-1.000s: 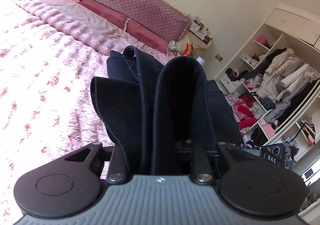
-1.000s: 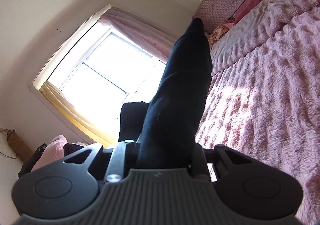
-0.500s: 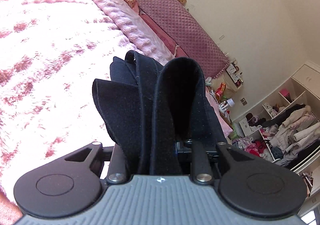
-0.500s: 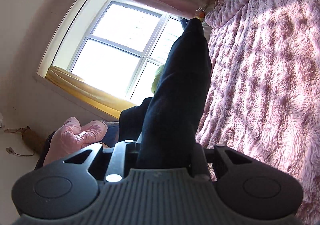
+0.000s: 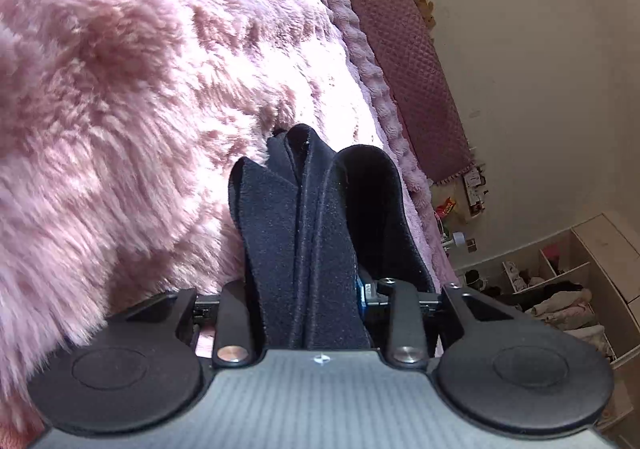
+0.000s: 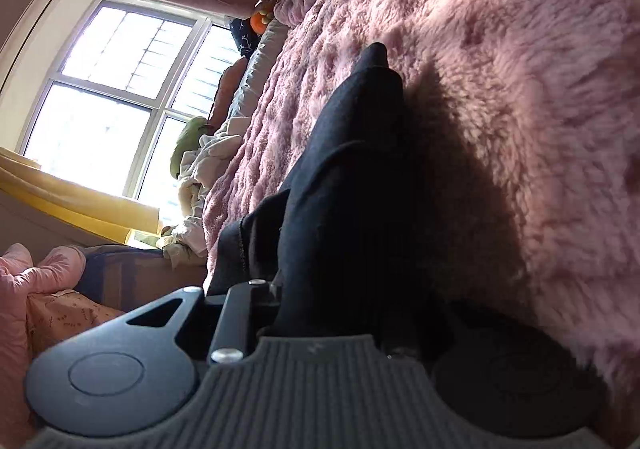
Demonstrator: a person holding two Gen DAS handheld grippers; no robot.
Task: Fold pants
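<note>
The black pants (image 5: 312, 233) are bunched in several folds between the fingers of my left gripper (image 5: 316, 289), which is shut on them close above the fluffy pink blanket (image 5: 120, 129). In the right wrist view my right gripper (image 6: 336, 289) is shut on another part of the black pants (image 6: 352, 169), which stick up as a dark fold right beside the pink blanket (image 6: 520, 89). The fingertips of both grippers are hidden by the cloth.
A quilted pink headboard (image 5: 404, 49) runs along the wall. Shelves with clothes (image 5: 560, 297) stand at the far right. A bright window (image 6: 108, 89) with a yellow curtain, heaped bedding (image 6: 208, 161) and a pink cushion (image 6: 36, 281) lie off the bed's edge.
Both grippers have dropped down toward the bed with the pants still held; the blanket now fills much more of both views.
</note>
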